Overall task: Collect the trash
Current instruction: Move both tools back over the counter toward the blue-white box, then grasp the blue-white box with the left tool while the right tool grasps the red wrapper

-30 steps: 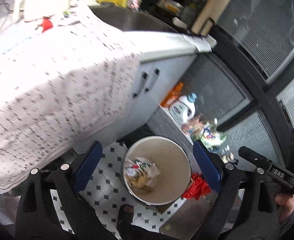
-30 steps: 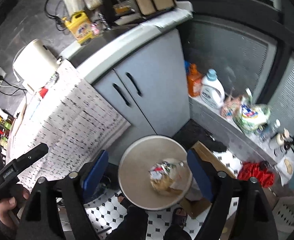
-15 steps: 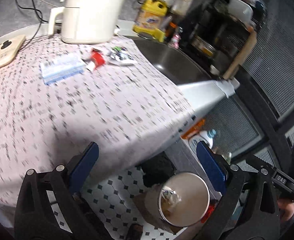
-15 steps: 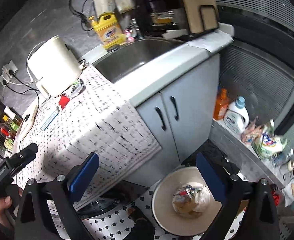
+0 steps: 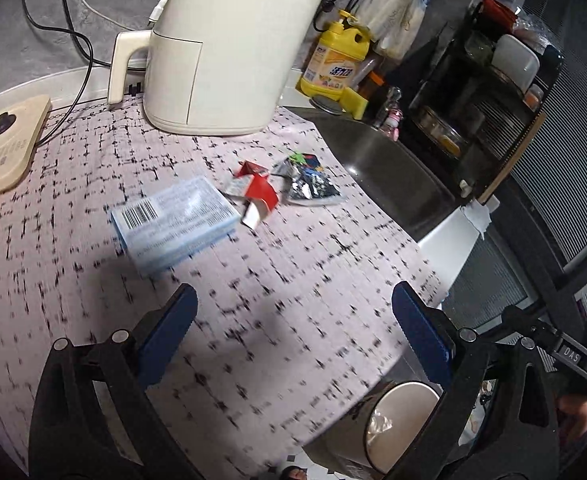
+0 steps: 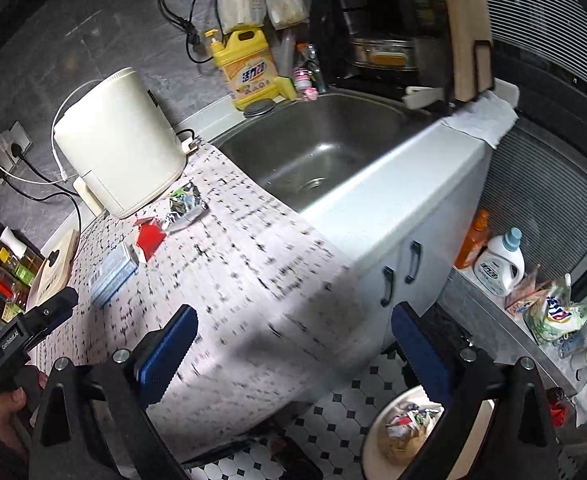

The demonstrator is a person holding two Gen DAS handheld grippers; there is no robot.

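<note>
On the patterned tablecloth (image 5: 93, 280) lie a light blue box (image 5: 173, 222), a torn red carton (image 5: 255, 190) and a crumpled silver wrapper (image 5: 307, 182). They also show in the right wrist view: box (image 6: 113, 272), red carton (image 6: 149, 238), wrapper (image 6: 185, 206). My left gripper (image 5: 293, 332) is open and empty, above the cloth short of the trash. My right gripper (image 6: 293, 352) is open and empty, above the table's edge. The round bin (image 6: 377, 420) with trash inside stands on the floor below; it also shows in the left wrist view (image 5: 397, 404).
A cream air fryer (image 5: 229, 40) stands behind the trash. A steel sink (image 6: 313, 152) lies to the right, with a yellow detergent jug (image 6: 247, 68) and a dish rack (image 5: 485, 80) behind it. Bottles (image 6: 497, 264) stand on a low ledge by the window.
Both grippers have risen from over the bin and swung up towards the tabletop. The trash on the cloth now lies ahead of the left gripper. Both stay open.
</note>
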